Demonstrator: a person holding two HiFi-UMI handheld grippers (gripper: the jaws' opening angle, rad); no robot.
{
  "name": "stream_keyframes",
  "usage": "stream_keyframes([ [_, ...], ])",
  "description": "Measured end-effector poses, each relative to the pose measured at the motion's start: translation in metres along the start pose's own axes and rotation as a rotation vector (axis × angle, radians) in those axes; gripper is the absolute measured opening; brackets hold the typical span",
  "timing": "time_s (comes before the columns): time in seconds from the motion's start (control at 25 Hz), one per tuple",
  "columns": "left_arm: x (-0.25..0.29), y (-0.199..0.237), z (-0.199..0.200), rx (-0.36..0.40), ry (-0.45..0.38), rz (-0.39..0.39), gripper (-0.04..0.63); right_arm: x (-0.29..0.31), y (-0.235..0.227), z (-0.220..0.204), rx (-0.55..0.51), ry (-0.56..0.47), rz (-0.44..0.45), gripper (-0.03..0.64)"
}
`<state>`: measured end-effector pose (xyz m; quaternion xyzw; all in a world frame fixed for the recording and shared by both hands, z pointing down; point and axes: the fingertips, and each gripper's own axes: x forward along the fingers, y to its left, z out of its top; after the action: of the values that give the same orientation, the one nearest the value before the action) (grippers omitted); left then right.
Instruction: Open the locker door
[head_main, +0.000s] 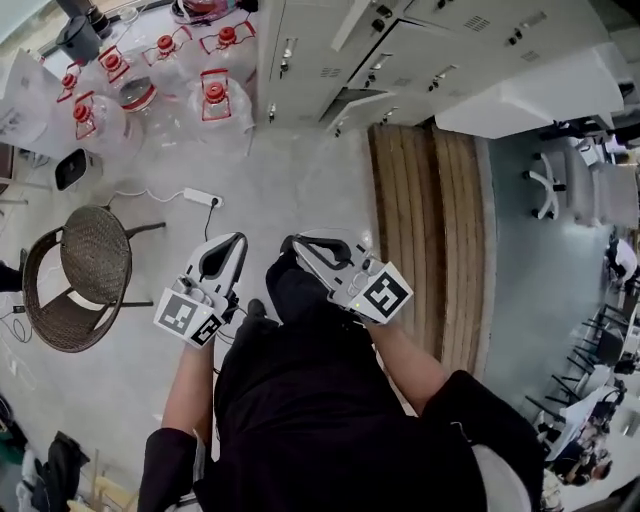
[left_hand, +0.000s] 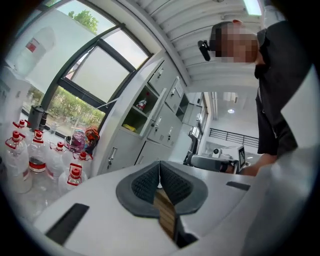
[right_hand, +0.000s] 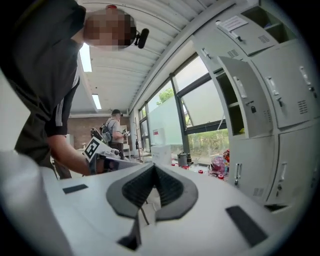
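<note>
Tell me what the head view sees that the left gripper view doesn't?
Only the head view shows the round brown wicker chair and the white power strip. Only the left gripper view shows the green trees outside and the white ribbed ceiling. Both show the clear plastic water jugs with red caps and the pale grey metal lockers.

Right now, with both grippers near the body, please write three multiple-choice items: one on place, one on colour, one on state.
1. In the head view the wicker chair stands: A) left of the left gripper; B) at the right edge; C) at the top edge.
2. The water jugs' caps are: A) blue; B) red; C) green.
3. The fingers of the left and right gripper are: A) wide apart; B) gripping something; C) together, empty.
Key: 1A, it sits at far left; 2B, red caps show; 3C, each gripper view shows fingers meeting.
</note>
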<state>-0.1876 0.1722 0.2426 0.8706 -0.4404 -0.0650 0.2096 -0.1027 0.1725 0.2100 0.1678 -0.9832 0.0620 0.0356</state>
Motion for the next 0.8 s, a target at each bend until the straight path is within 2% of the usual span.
stream_keyframes([
  [0.24,0.07,0.071,0.023,0.032,0.002,0.073,0.017,0.044,-0.082,-0.022,0.058,0.041,0.077,0.009],
  [0.44,0.104,0.129,0.026,0.034,-0.007,0.121,0.017,0.096,-0.137,-0.053,0.076,0.061,0.099,0.009],
  [0.56,0.119,0.166,0.009,0.015,0.039,0.106,0.017,0.129,-0.171,-0.07,0.103,0.058,0.055,0.009],
  [0.8,0.145,0.256,-0.025,-0.024,0.057,0.094,0.017,0.196,-0.244,-0.118,0.087,0.11,-0.058,0.009],
])
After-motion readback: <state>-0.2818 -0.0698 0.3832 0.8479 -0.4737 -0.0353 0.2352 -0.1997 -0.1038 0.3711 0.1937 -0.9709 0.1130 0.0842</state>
